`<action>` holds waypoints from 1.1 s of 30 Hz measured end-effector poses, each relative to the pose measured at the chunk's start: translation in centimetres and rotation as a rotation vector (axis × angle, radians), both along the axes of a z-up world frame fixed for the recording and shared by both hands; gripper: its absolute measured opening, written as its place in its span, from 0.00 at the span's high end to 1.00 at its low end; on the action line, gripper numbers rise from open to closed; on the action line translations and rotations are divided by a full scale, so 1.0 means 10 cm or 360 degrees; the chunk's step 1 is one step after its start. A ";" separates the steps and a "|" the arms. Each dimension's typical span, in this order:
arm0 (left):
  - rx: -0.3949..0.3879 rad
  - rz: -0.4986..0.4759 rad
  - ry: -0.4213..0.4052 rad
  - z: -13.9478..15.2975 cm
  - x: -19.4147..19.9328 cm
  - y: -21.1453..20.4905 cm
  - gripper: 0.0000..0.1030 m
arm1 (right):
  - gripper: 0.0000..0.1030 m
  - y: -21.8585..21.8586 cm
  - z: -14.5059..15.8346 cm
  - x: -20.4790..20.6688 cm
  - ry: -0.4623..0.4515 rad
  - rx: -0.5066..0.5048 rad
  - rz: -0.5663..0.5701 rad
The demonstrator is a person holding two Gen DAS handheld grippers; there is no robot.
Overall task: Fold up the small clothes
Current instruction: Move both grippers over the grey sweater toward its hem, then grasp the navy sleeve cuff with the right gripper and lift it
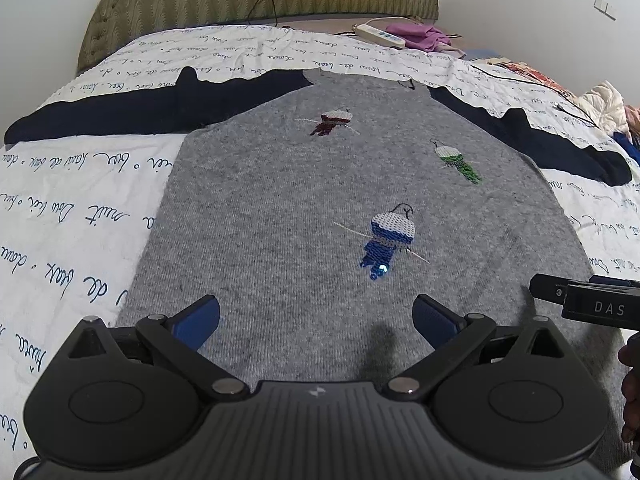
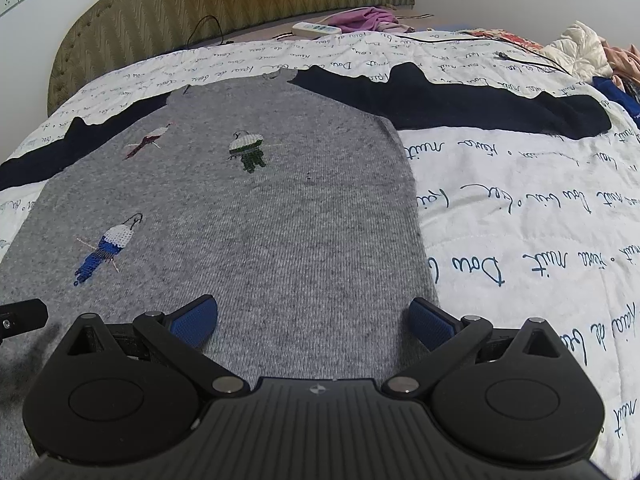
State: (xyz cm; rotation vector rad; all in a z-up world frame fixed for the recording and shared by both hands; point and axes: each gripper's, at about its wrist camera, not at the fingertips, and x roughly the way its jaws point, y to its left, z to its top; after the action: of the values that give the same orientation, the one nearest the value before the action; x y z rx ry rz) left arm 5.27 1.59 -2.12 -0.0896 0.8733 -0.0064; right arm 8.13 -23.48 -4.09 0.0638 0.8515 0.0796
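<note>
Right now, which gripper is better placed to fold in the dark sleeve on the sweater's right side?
Probably the right gripper. It is open over the sweater near its right edge, and that sleeve lies ahead on its side; the left gripper is nearer the middle.

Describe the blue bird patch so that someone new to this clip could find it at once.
On the bed's script-printed quilt lies a grey sweater with navy sleeves. Of its three bird patches, the blue bird patch sits nearest the hem; the others are maroon and green.
</note>
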 end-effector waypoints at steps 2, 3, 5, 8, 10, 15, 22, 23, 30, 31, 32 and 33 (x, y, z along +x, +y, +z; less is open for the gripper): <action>0.0000 0.0002 0.0000 0.00 0.03 0.00 0.00 | 0.00 0.00 0.00 0.02 -0.0001 0.0000 0.0004; 0.0001 0.0003 0.0000 0.00 0.03 0.01 0.00 | 0.00 0.00 0.00 0.04 -0.0001 0.0000 0.0007; 0.0000 0.0005 -0.0003 0.01 0.06 0.02 0.00 | 0.00 0.01 0.00 0.07 0.0001 -0.0001 0.0008; 0.0003 0.0005 -0.0010 0.02 0.10 0.02 0.00 | 0.00 0.01 0.01 0.11 0.0002 -0.0003 0.0012; 0.0007 0.0004 -0.0013 0.02 0.14 0.01 0.00 | 0.00 0.02 0.01 0.14 0.0000 -0.0002 0.0015; 0.0025 -0.0004 -0.0035 0.04 0.25 -0.02 0.00 | 0.00 0.04 0.00 0.23 0.0002 -0.0009 0.0030; 0.0090 -0.0009 -0.0091 0.06 0.48 -0.09 0.00 | 0.00 0.04 0.00 0.42 -0.0002 -0.0022 0.0051; 0.0099 -0.0011 -0.0096 0.06 0.51 -0.10 0.00 | 0.00 0.05 0.00 0.45 -0.0003 -0.0024 0.0054; 0.0121 -0.0010 -0.0110 0.04 0.72 -0.13 0.00 | 0.00 0.04 0.02 0.68 -0.0018 -0.0016 0.0070; 0.0125 -0.0009 -0.0110 0.04 0.74 -0.14 0.00 | 0.00 0.04 0.03 0.71 -0.0020 -0.0013 0.0073; 0.0129 -0.0008 -0.0110 0.03 0.77 -0.15 0.00 | 0.00 0.04 0.03 0.74 -0.0022 -0.0012 0.0077; 0.0131 -0.0008 -0.0109 0.02 0.80 -0.15 0.00 | 0.00 0.04 0.02 0.77 -0.0022 -0.0011 0.0081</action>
State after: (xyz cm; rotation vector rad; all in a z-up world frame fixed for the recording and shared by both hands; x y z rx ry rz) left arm 13.24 0.10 -1.90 -0.0100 0.8044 0.0215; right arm 15.88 -23.09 -3.85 0.0348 0.8396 0.1250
